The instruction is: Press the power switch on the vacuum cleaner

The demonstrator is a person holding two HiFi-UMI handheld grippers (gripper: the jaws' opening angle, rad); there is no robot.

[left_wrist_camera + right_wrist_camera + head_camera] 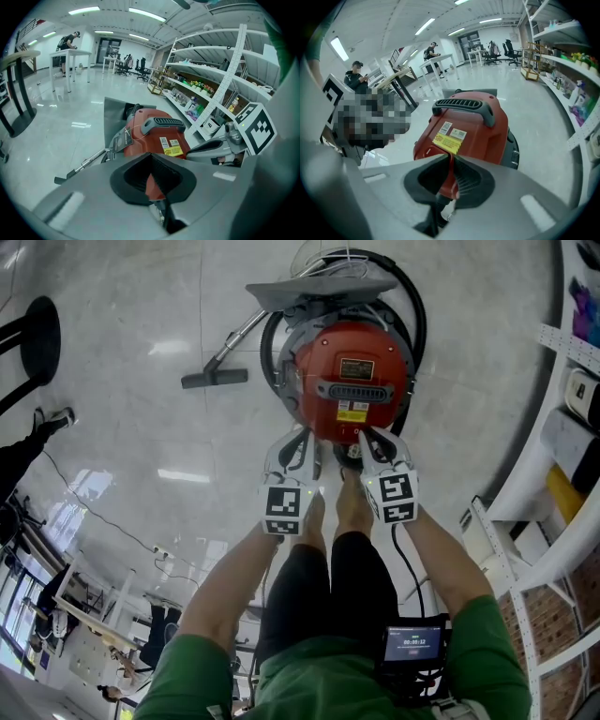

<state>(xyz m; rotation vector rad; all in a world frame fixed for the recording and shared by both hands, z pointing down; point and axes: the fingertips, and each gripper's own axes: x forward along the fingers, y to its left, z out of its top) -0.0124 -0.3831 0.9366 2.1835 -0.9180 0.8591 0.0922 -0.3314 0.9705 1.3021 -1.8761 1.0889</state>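
Bright ceiling lights (145, 14) glare off the glossy floor (141, 427); fisheye edges darken.

You're in a big open workroom, part lab and part office. The pale floor (51, 112) shines under rows of ceiling strip lights (146, 14). Beside you run white shelves (206, 84) loaded with bottles and boxes. Farther back stand white desks (70, 52) and office chairs (125, 65), with a person (68, 41) bent over one desk. A patch of brick wall (586, 596) shows behind the shelves.
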